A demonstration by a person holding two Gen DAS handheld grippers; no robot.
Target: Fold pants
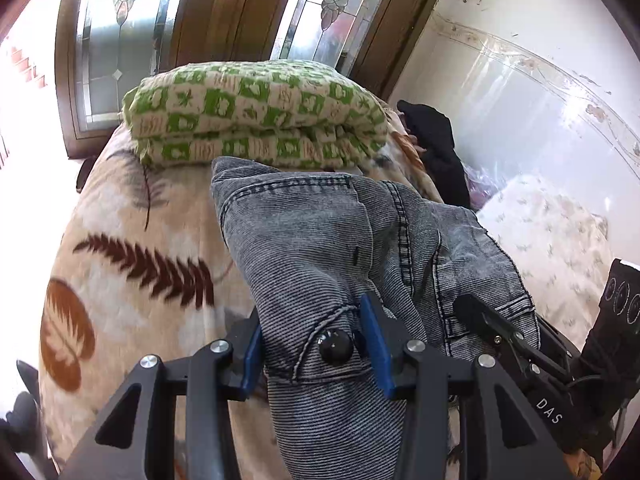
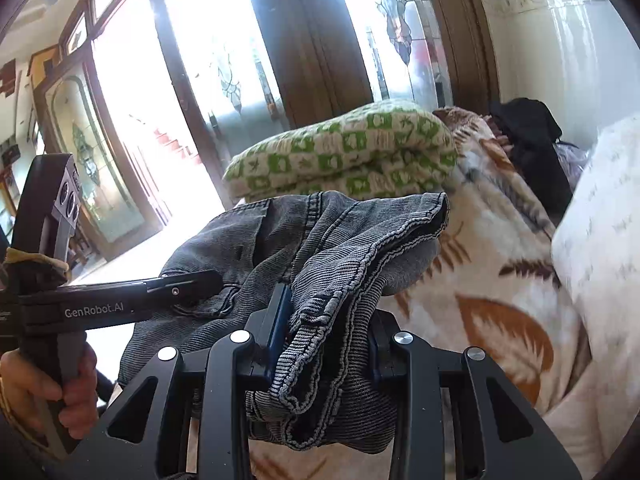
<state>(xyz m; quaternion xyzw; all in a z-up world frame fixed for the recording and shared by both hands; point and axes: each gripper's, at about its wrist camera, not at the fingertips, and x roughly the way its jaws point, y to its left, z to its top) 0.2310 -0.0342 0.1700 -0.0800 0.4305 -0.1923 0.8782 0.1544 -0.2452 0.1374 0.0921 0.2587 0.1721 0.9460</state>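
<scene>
Both grippers held the grey jeans up off the bed, mid-fold.

The left gripper [image 1: 316, 346] was clamped on the waistband at the button [image 1: 335, 345], and the right gripper [image 2: 328, 344] was pinched on a bunched seam edge of the pants [image 1: 320, 232]; the denim hung between them above the leaf-print blanket [image 1: 132, 240], just in front of a folded green-and-white quilt [image 1: 256, 112]. To fold well, the two grips probably needed to stay level and draw apart so the cloth hung flat — the bunching at the right side risked a crooked crease. No container showed in either view — only a black garment [image 1: 436, 140] by the wall.
</scene>
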